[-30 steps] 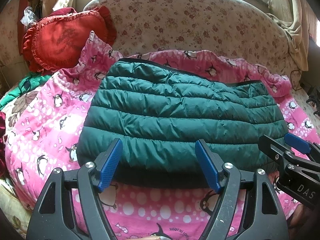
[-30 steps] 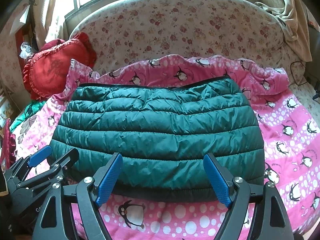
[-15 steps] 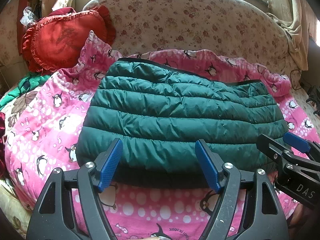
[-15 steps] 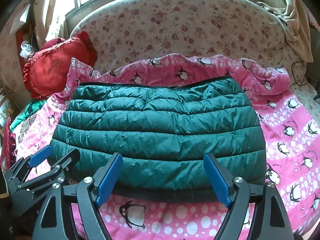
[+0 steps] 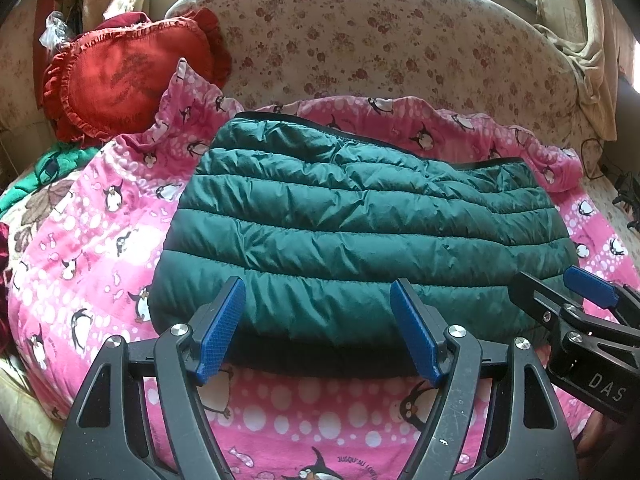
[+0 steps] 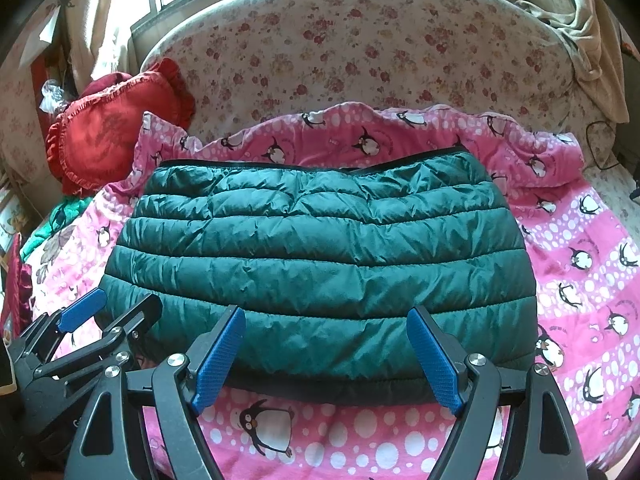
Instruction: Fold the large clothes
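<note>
the green puffer jacket [image 5: 360, 232] lies folded into a flat bundle on the pink penguin blanket [image 5: 88, 240], its near edge just past both sets of tongs. the left gripper [image 5: 318, 332] and the right gripper [image 6: 326, 354] hover side by side before that edge, jaws spread wide, holding nothing. a red cushion [image 5: 120, 76] sits far left.

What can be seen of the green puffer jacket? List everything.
The green puffer jacket is dark teal, shiny and nylon-like, quilted in horizontal padded bands. It lies folded into a compact rectangle on the pink penguin blanket, with a dark trimmed edge along its far side and a dark edge showing under its near side. No sleeves, hood or zipper pull show. Both the left gripper and right gripper hang open at its near edge, neither gripping it.
</note>
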Demonstrator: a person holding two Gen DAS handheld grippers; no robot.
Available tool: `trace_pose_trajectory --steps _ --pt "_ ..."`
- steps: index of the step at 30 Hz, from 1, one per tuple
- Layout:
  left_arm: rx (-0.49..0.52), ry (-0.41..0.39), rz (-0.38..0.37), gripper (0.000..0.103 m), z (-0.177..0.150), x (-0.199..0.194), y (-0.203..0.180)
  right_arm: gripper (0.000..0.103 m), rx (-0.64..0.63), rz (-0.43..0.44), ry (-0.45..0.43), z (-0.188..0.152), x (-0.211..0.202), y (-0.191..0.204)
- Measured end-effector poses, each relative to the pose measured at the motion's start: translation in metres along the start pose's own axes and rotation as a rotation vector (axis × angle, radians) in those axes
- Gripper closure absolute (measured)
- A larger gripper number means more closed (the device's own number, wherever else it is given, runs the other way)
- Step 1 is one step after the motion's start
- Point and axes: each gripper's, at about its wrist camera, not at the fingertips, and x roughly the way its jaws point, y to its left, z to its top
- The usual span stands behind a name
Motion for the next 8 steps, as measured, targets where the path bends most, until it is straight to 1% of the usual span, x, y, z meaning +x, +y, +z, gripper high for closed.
trace_pose_trajectory --steps 5,8 --pt "0.011 -0.019 0.001 0.028 -0.0012 -0.0001 0.0000 0.022 0.001 0.000 0.000 0.0003 0.0001 -0.0001" --pt "0.012 -0.014 -0.006 0.028 -0.0008 0.0013 0.0036 0.022 0.003 0.000 0.002 0.0000 0.0002 -0.0003"
